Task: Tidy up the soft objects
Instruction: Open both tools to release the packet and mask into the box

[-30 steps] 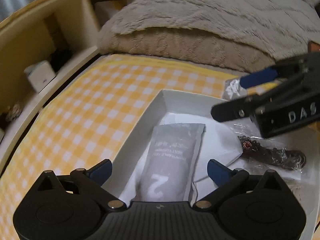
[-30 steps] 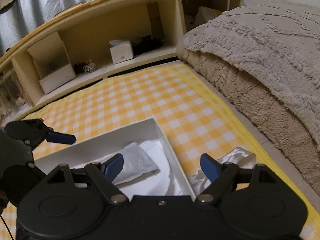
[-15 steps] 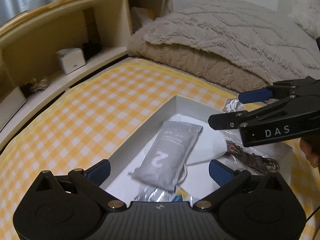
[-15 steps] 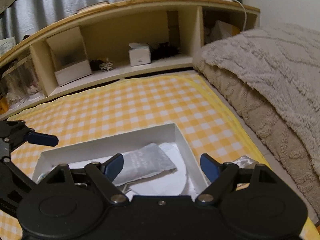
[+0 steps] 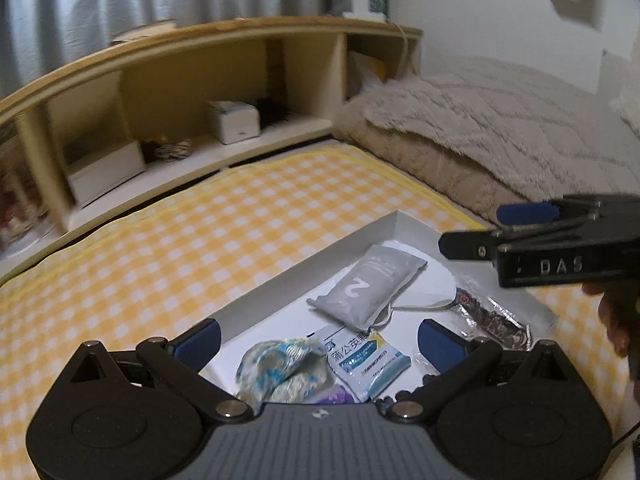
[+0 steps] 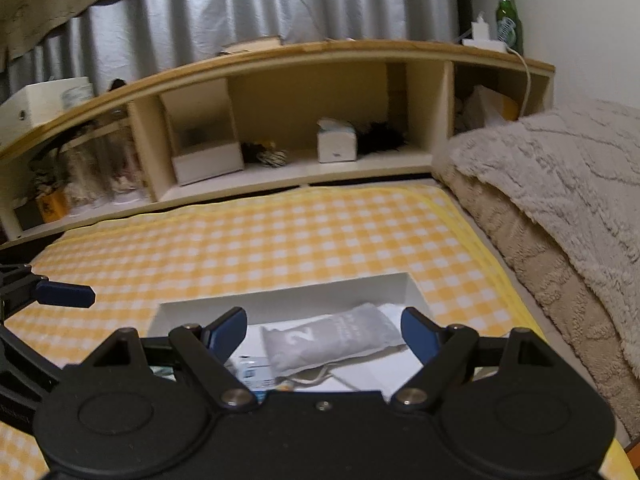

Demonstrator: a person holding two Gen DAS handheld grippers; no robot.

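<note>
A shallow white box (image 5: 288,280) (image 6: 280,294) lies on the yellow checked sheet. Inside it rest a grey pouch marked 2 (image 5: 366,286) (image 6: 330,340), a white mask (image 5: 434,284), a blue-and-white packet (image 5: 366,356), a crumpled blue-patterned soft item (image 5: 280,370) and a clear wrapper with dark pieces (image 5: 494,320). My left gripper (image 5: 318,340) hovers open above the box's near end, holding nothing. My right gripper (image 6: 322,326) is open and empty above the pouch; it also shows from the side in the left wrist view (image 5: 496,228), over the box's far right corner.
A wooden headboard shelf (image 6: 320,100) with a tissue box (image 6: 336,142), white boxes and small clutter runs along the back. A folded beige fleece blanket (image 6: 560,200) (image 5: 500,140) lies to the right. A green bottle (image 6: 508,16) stands on the shelf top.
Both grippers have lifted and drawn back from the box, so the shelf and curtain now show. The blue packet and the patterned soft item have come into the left wrist view.
</note>
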